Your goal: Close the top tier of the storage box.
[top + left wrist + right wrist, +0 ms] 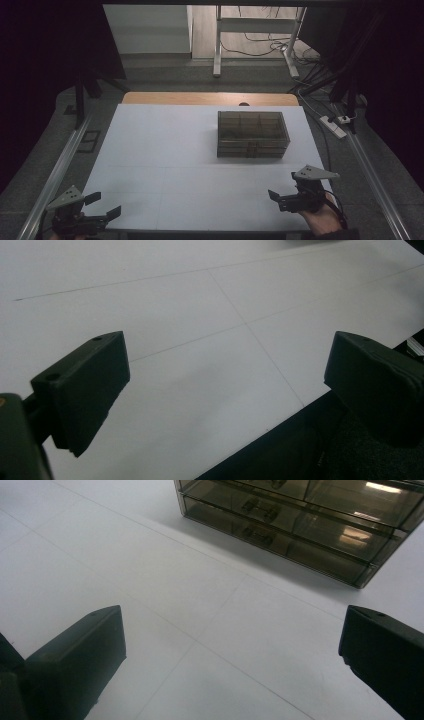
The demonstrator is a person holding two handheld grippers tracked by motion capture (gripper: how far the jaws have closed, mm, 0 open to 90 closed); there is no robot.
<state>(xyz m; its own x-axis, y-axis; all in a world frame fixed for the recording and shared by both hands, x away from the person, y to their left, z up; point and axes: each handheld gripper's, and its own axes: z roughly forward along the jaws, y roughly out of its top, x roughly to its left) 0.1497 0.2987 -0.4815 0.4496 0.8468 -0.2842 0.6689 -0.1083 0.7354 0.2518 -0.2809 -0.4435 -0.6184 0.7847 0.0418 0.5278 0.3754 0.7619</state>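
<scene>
- The left gripper is held at the near left corner of the white table, jaws spread wide, nothing gripped between them.
- The right gripper is held at the near right edge, jaws likewise parted wide and empty.
- A smoky transparent compartment box is seen on the far right part of the table, lid closed, well apart from both grippers.
- In the right gripper view, the box is seen ahead, beyond the open jaws.
</scene>
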